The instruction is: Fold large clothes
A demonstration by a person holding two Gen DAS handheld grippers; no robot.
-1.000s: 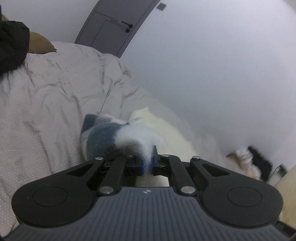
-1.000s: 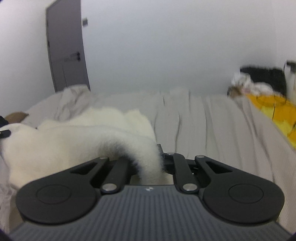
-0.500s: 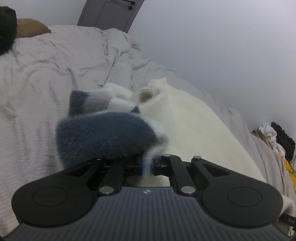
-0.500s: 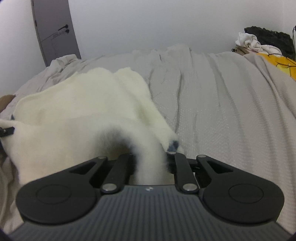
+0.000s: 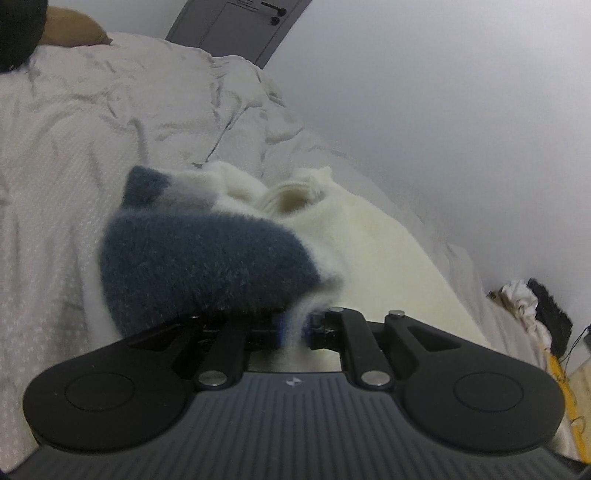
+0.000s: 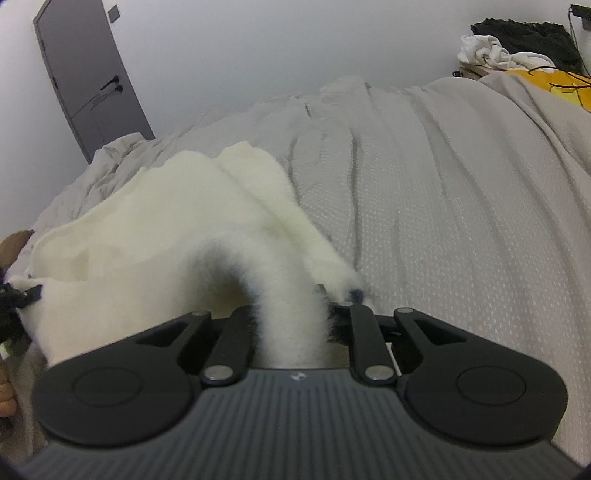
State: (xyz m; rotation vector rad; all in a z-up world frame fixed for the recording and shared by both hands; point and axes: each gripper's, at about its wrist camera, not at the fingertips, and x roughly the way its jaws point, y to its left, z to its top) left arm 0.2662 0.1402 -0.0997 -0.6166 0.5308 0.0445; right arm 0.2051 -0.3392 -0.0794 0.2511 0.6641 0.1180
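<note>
A fluffy cream sweater [image 5: 369,258] with a dark blue sleeve part [image 5: 207,262] lies spread on the pale bed cover [image 5: 55,166]; its neck opening [image 5: 295,195] faces up. My left gripper [image 5: 295,326] sits low over the bed with a fold of blue and cream fabric between its jaws, which are opening. In the right wrist view the cream sweater [image 6: 166,229] stretches off to the left. My right gripper [image 6: 295,325] is shut on a thick cream fold of it. The fingertips of both grippers are hidden by fabric.
A grey door [image 6: 88,81] stands behind the bed against a white wall. A heap of black and white clothes [image 6: 517,44] and a yellow cloth [image 6: 554,81] lie at the far right. A brown pillow [image 5: 70,29] sits at the bed's head. Part of a hand [image 6: 5,398] shows at the left edge.
Both grippers have sunk toward the bed with the sweater. The sweater, lifted and bunched before, now lies spread on the cover. Over the last half second little has moved.
</note>
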